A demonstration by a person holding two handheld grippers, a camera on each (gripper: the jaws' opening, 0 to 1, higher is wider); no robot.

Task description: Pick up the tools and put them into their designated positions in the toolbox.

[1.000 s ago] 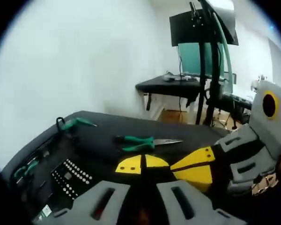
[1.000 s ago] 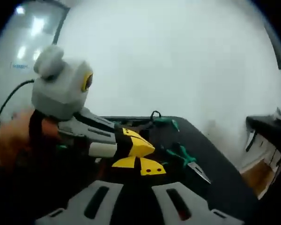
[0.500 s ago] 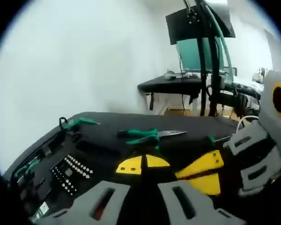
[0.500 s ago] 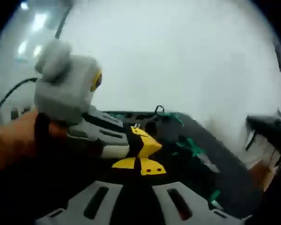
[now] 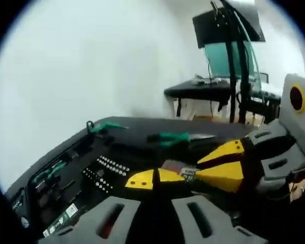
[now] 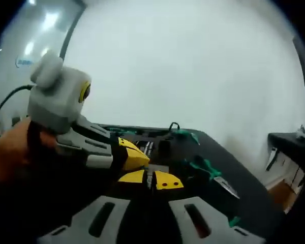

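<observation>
Both grippers are clenched with nothing in them, the left gripper (image 5: 153, 179) and right gripper (image 6: 150, 179) nearly touching over the toolbox (image 5: 66, 178). The green pliers (image 5: 174, 137) lie on the far table, right of the box. They could easily bump each other going for them.

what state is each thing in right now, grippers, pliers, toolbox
left gripper: jaws shut, nothing visibly between them
right gripper: jaws nearly shut on a thin item I cannot identify
green-handled pliers: lying flat on the black table, closed, untouched
toolbox: open, lying flat, some slots filled
green-handled tool: lying at the toolbox's far corner
</observation>
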